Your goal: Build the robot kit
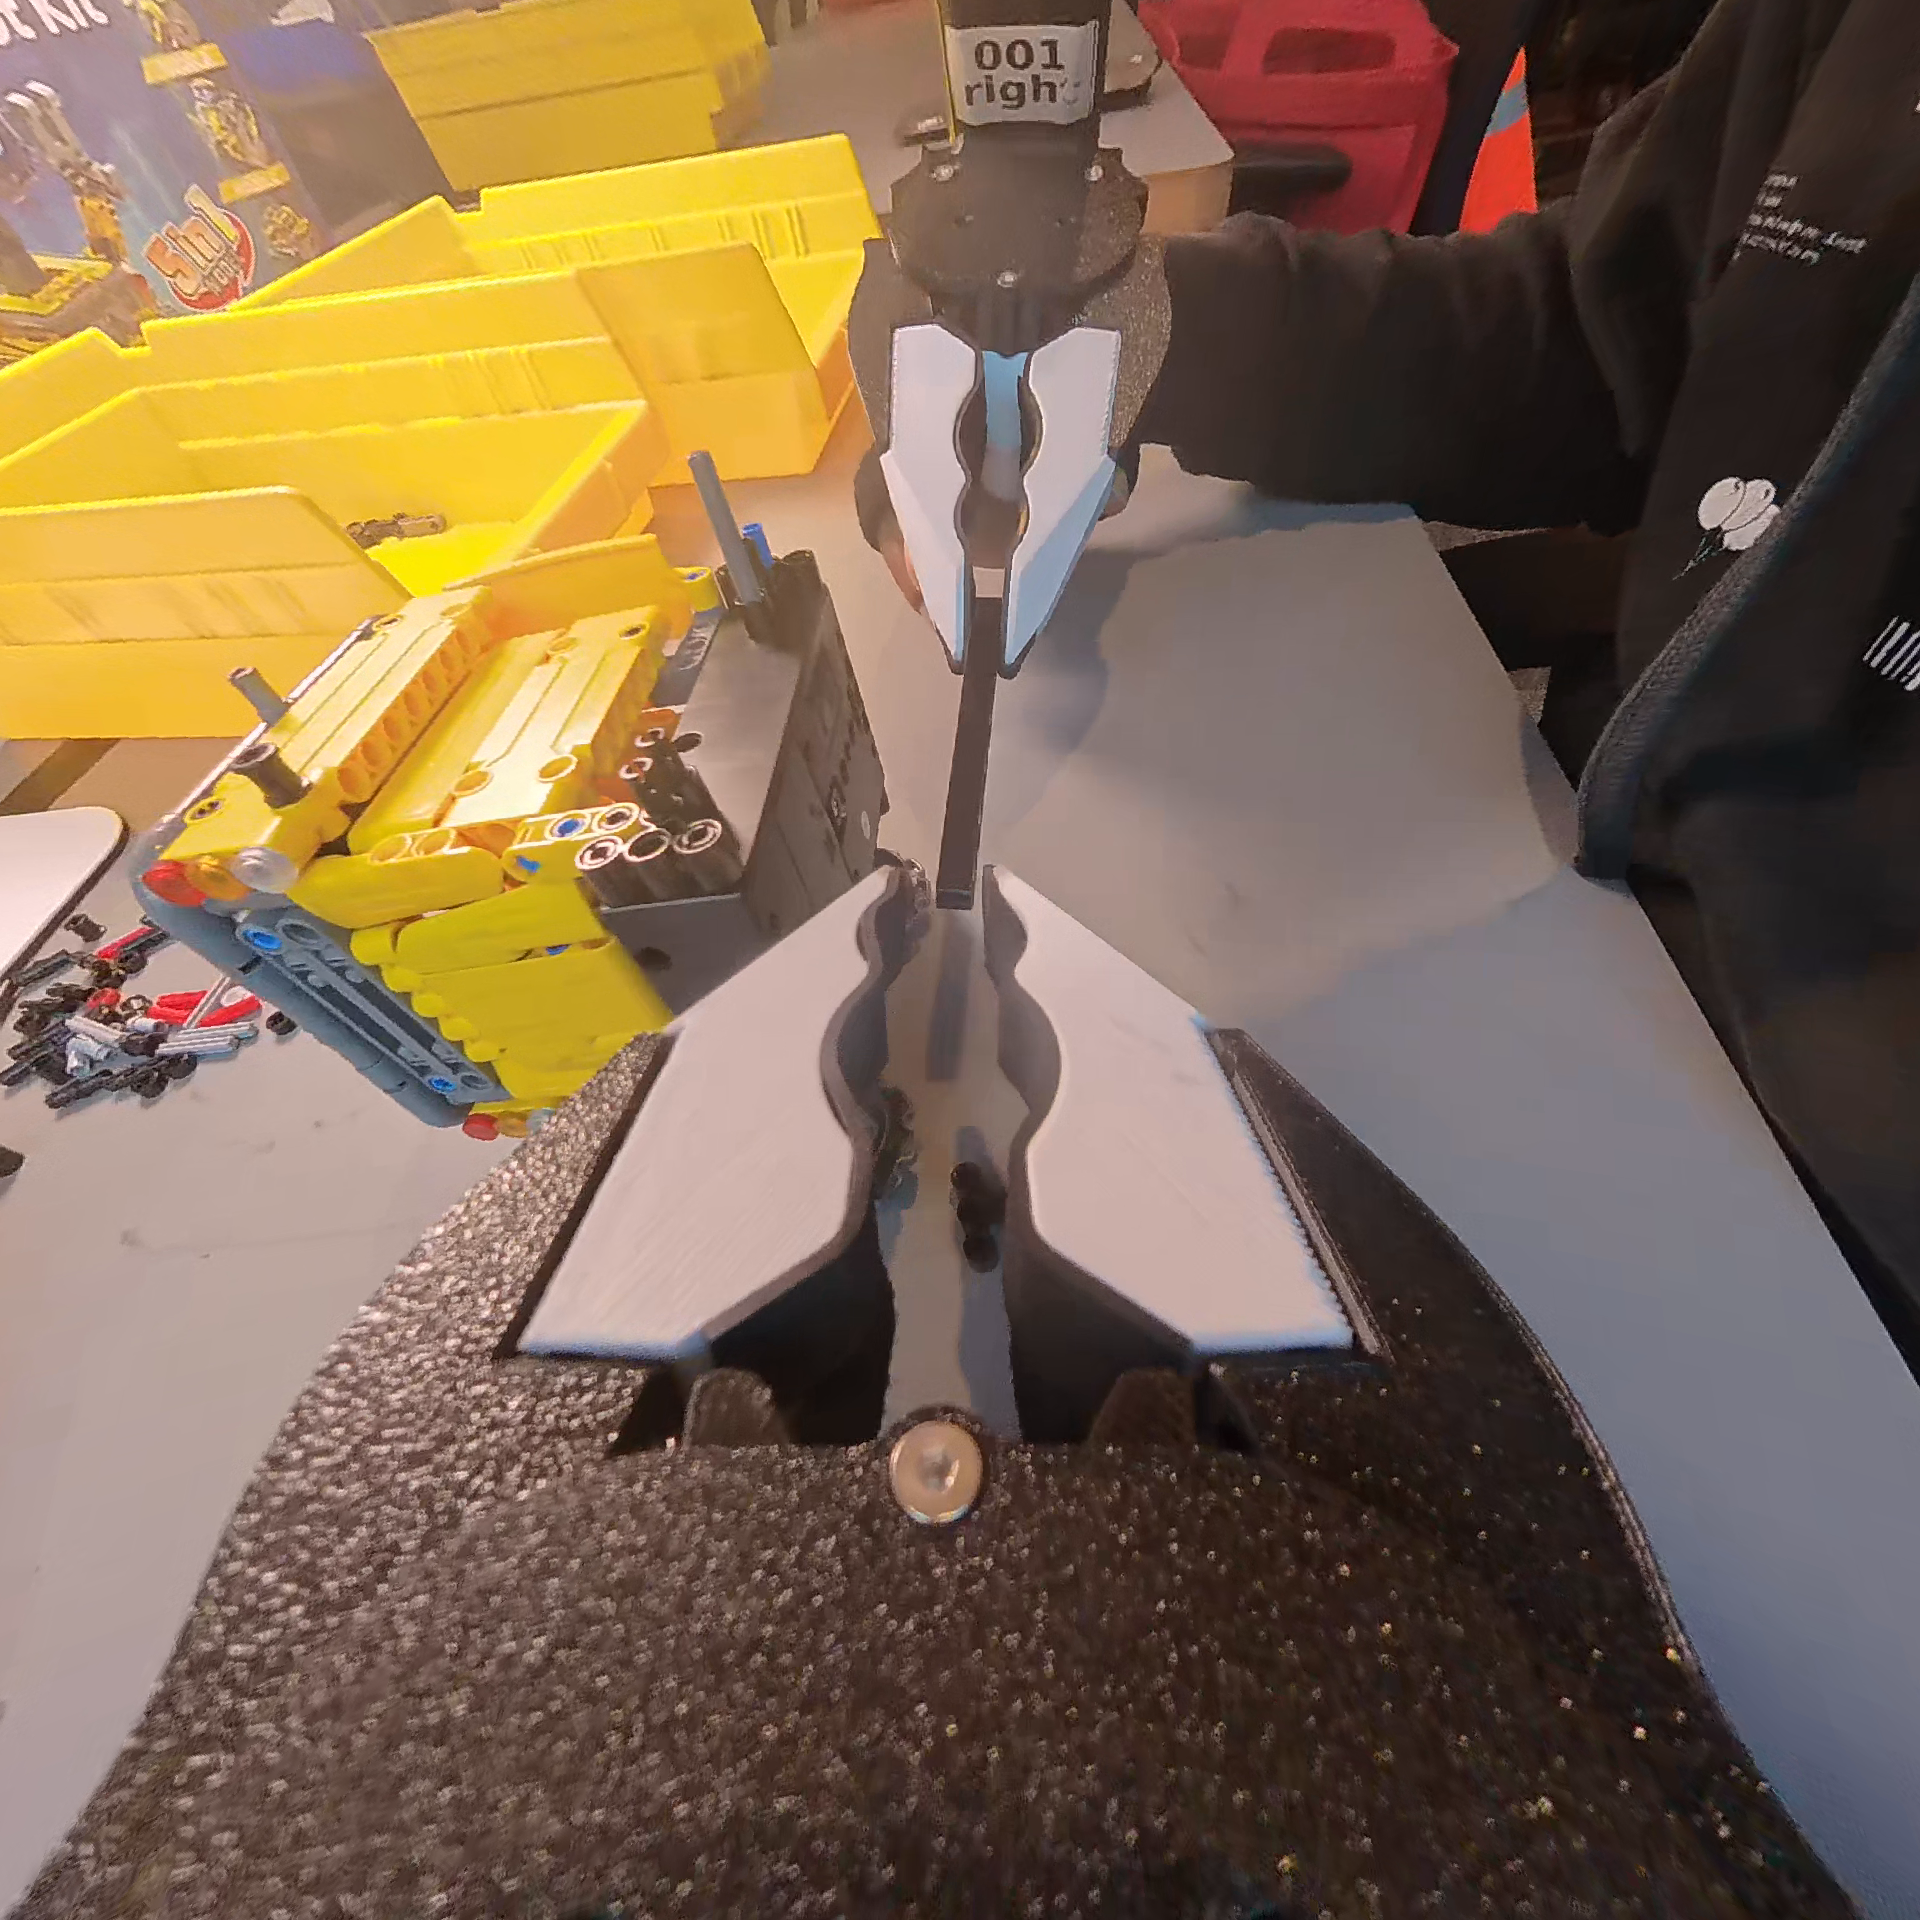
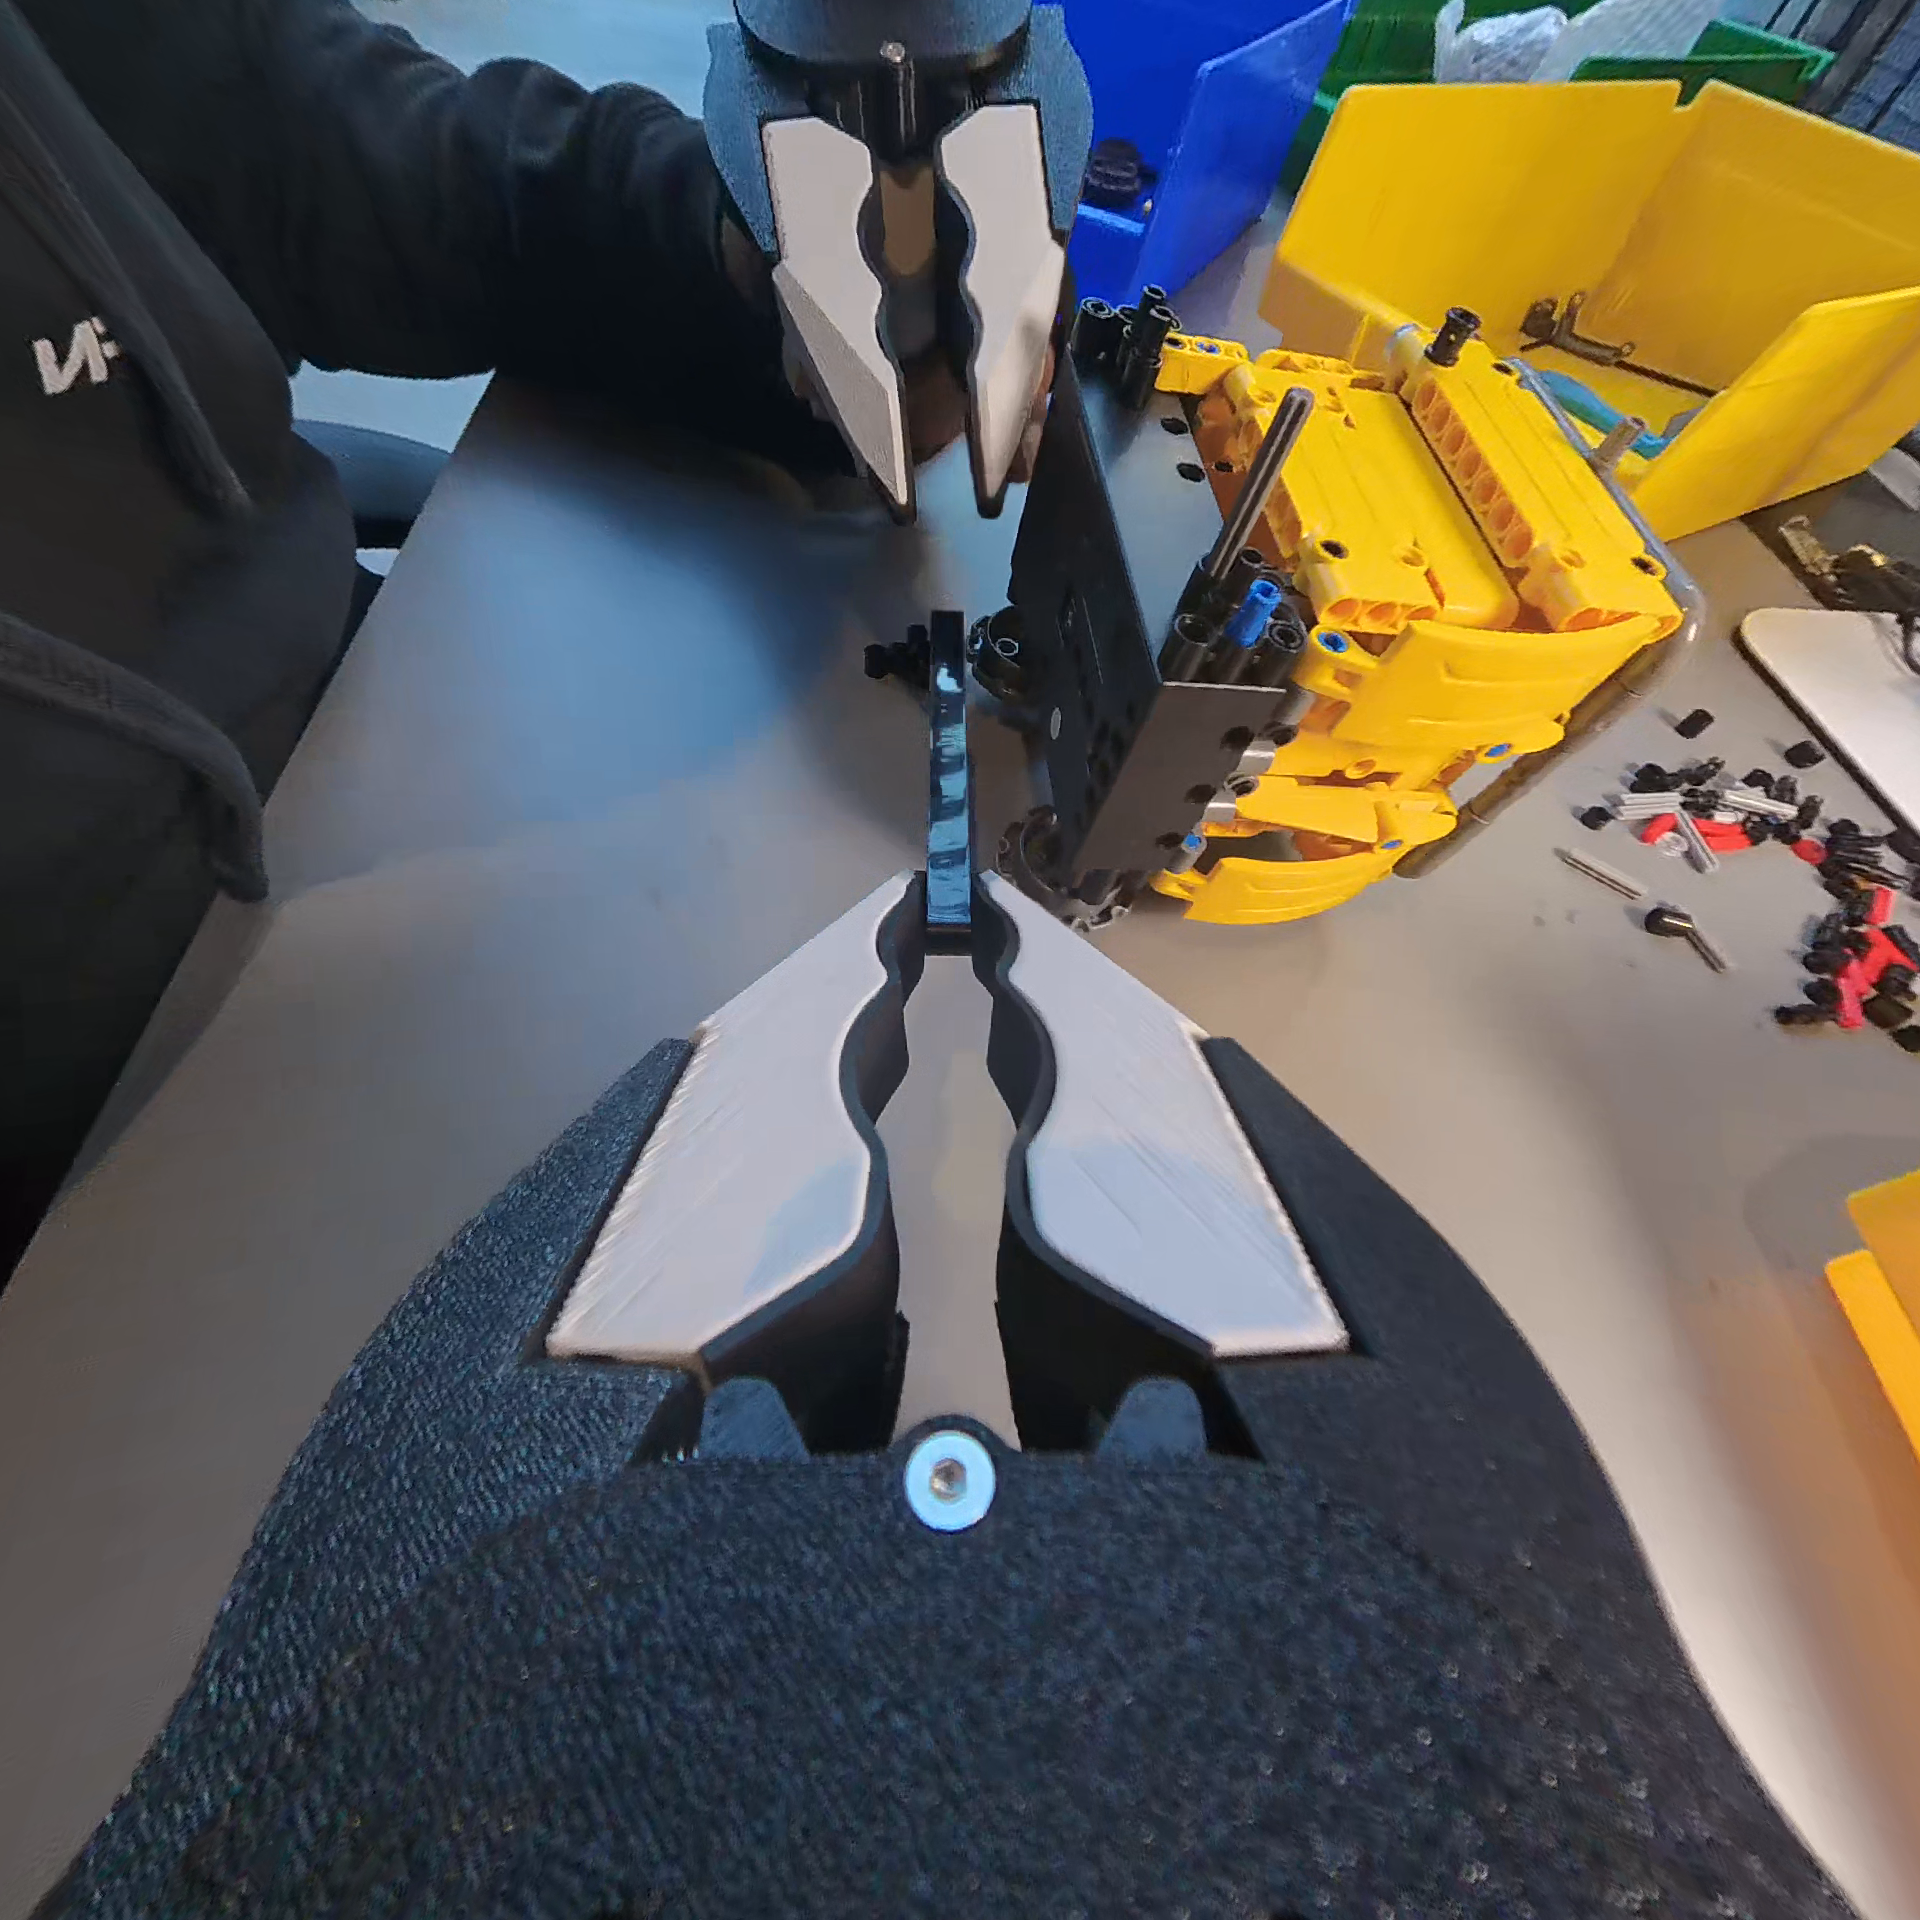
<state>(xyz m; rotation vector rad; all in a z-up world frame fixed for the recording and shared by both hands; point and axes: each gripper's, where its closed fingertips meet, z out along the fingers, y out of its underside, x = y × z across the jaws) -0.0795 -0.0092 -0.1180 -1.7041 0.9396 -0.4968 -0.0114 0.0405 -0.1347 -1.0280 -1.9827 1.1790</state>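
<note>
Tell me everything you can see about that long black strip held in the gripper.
The black strip is a thin, flat, glossy bar, plastic by its look, straight and narrow. One end is pinched between the tips of the right gripper, which is shut on it. It sticks straight out above the grey table. Its free end points at the left gripper, whose tips stand slightly apart; whether they touch it is unclear.

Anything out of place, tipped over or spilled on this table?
Yes. The yellow brick-built model lies tipped on its side on the grey table, not upright. Small black, red and grey pins are scattered loose beside it. The right gripper pinches a black strip; the left gripper is open, short of it.
</note>
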